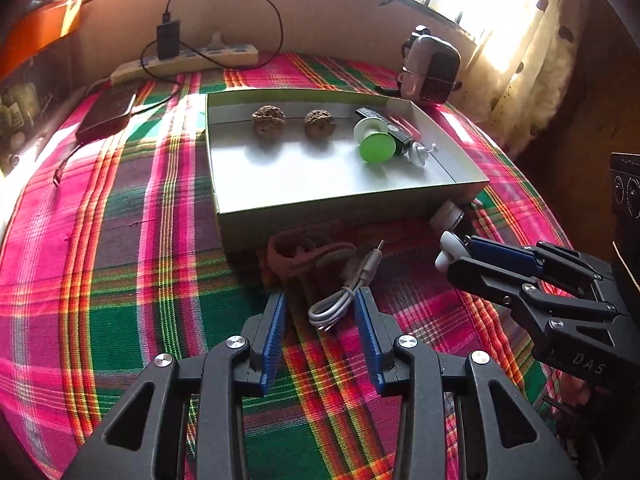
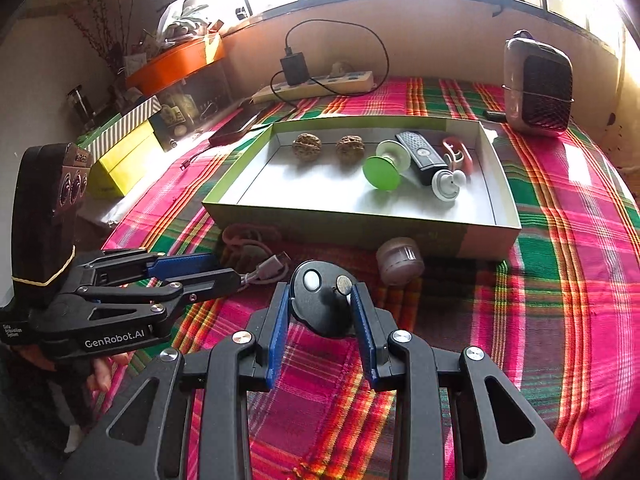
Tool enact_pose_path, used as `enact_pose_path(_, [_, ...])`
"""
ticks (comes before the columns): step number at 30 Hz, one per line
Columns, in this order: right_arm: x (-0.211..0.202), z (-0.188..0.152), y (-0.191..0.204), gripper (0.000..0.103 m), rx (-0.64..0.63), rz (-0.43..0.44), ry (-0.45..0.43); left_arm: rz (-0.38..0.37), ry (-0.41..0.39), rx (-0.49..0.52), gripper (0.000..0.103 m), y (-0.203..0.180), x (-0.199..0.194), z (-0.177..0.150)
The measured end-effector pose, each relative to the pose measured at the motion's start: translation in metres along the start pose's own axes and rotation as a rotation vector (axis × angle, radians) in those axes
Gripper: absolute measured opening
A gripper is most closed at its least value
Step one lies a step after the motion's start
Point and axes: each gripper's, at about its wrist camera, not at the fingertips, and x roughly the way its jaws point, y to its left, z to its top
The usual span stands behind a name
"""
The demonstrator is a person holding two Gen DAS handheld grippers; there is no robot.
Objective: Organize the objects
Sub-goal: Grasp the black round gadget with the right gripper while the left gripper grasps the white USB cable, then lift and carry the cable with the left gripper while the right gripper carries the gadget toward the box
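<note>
A: Nearest first: the right gripper pinches a black disc-shaped gadget between its pads, tilted downward. The grip is near one edge, so the gadget could twist out.

B: And the left gripper?

A: Its fingers are spread, empty, angled down, with the coiled white cable lying between the tips. Closing there could snag loops. Beyond both fingertips sits the open box, so a low carry could clip its front wall.
</note>
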Motion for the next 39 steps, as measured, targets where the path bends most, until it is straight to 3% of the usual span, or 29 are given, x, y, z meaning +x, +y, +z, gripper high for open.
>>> enact_pose_path(6, [-0.006, -0.002, -0.014, 0.032, 0.016, -0.022, -0.011, -0.007, 0.025, 0.097, 0.033, -0.025, 0.006, -0.001])
enact_pose_path(17, [-0.014, -0.006, -0.027, 0.032, 0.022, -0.053, -0.022, 0.030, 0.013, 0.077, 0.033, -0.033, 0.016, 0.012])
enact_pose_path(22, [-0.014, -0.007, -0.030, 0.032, 0.027, -0.054, -0.026, 0.073, 0.013, 0.118, 0.033, -0.040, 0.018, 0.011])
enact_pose_path(31, [-0.013, -0.008, -0.029, 0.032, 0.027, -0.049, -0.021, 0.135, 0.003, 0.127, 0.017, -0.039, 0.018, 0.010])
enact_pose_path(39, [-0.013, -0.009, -0.028, 0.032, 0.026, -0.048, -0.020, 0.121, -0.003, 0.101, 0.016, -0.035, 0.017, 0.009])
